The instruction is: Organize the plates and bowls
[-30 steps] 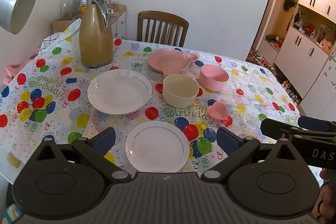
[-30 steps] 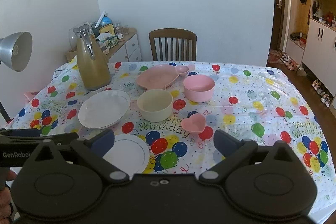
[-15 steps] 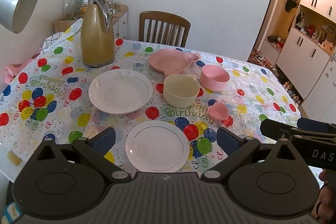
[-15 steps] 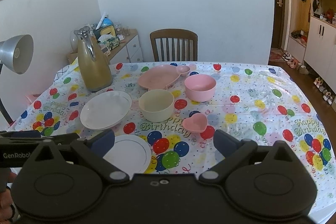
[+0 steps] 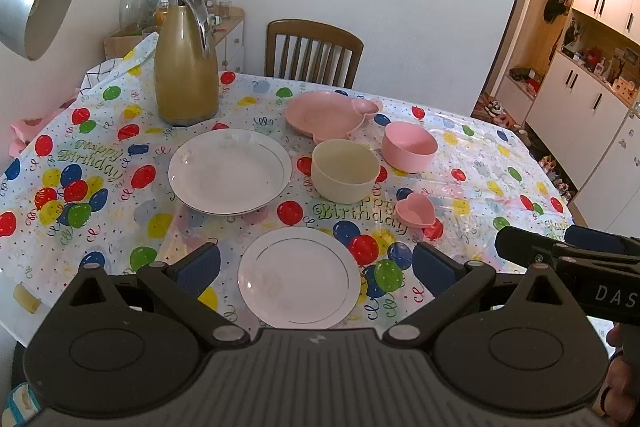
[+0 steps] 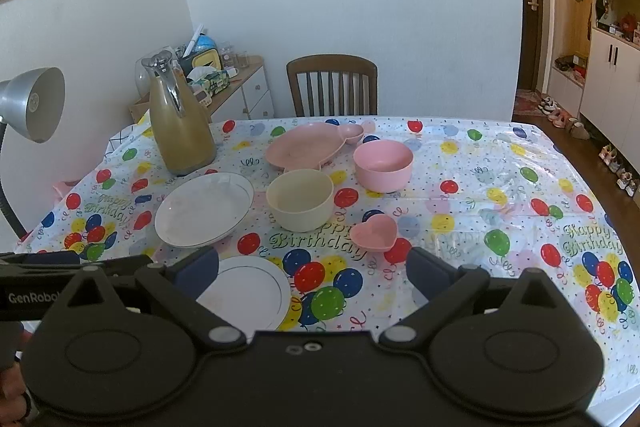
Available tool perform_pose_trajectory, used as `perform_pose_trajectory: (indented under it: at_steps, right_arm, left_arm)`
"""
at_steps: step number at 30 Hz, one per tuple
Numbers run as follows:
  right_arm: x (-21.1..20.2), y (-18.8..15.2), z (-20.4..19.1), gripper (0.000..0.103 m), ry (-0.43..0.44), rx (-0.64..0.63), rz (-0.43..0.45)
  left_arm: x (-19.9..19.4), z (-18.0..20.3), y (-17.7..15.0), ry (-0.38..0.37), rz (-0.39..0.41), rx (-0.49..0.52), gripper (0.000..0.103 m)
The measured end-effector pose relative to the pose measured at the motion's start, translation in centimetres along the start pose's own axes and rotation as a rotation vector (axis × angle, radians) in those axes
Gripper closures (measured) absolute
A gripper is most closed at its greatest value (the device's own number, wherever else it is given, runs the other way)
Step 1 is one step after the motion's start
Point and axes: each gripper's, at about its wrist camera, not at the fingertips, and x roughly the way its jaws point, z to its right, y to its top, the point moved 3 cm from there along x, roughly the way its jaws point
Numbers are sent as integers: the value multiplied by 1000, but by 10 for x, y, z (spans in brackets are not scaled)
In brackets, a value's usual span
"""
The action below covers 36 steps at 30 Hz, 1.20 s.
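Left gripper: spread wide, empty, above small white plate. Right gripper: spread wide, empty, above tablecloth.

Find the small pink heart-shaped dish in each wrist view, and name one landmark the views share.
Left wrist view: the heart dish sits right of centre, just right of the cream bowl.
Right wrist view: the heart dish sits near centre, in front of the pink bowl.
Shared landmark: the wooden chair.

Home dining room, balloon tablecloth, wooden chair, probably hallway cupboards
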Motion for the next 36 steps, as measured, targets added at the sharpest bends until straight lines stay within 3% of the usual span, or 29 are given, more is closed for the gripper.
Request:
perform_pose_trajectory:
  at_steps: [23,36]
  right_arm:
    - [0,2,-8,5,19,-1,14]
    - [35,16,-12,7,75,-45,-12]
  left_arm:
    - [-2,-7,6,0,8,-7,0]
    - [24,-24,18,31,18,-55,0]
